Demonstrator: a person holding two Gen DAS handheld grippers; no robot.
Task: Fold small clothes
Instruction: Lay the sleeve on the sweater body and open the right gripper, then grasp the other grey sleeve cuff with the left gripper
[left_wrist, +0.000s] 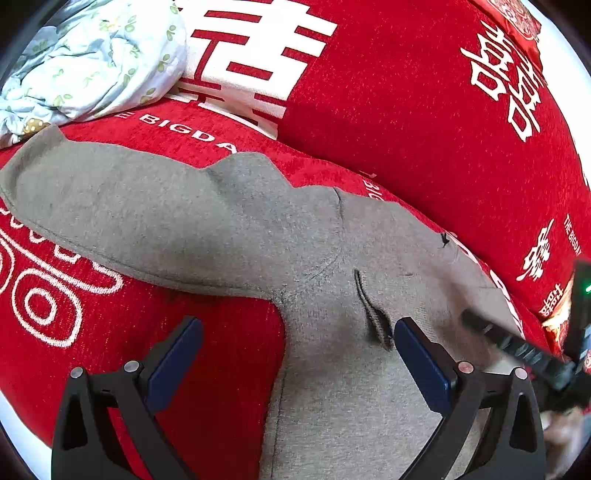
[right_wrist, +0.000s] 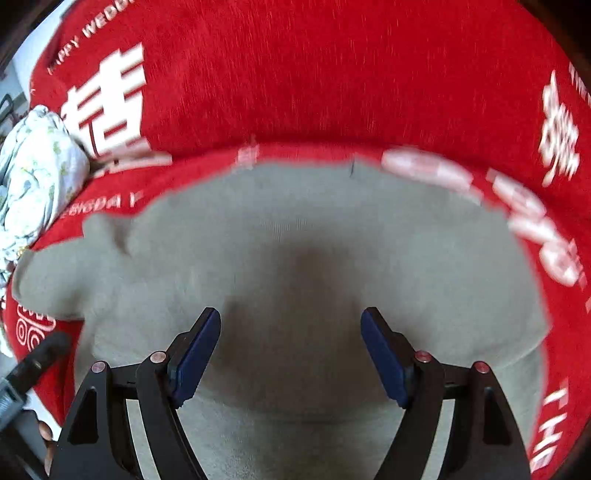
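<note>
Left wrist view: the left gripper (left_wrist: 298, 332) hangs with its blue-padded fingers (left_wrist: 176, 363) spread wide and nothing between them, one finger over the red cover (left_wrist: 406, 110) and the other over the grey garment (left_wrist: 207, 218). The garment lies flat on the red cover, which bears white characters and lettering; one sleeve (left_wrist: 110, 206) stretches away toward the upper left, and the body of the garment runs under the gripper toward the lower edge of the frame. A short slit or fold (left_wrist: 373, 314) in the cloth sits just beside the right-hand finger. A crumpled pale floral cloth (left_wrist: 92, 62) rests at the upper left, apart from the garment. The right gripper (left_wrist: 524, 350) enters at the right edge, blurred, above the garment's far side. Right wrist view: the right gripper (right_wrist: 291, 347) is poised over the middle of the grey garment (right_wrist: 332, 229), fingers (right_wrist: 197, 354) parted and clear of the cloth, its shadow falling on the fabric between them. The floral cloth (right_wrist: 40, 173) lies at the left edge, and part of the left gripper (right_wrist: 37, 362) shows at the lower left
</note>
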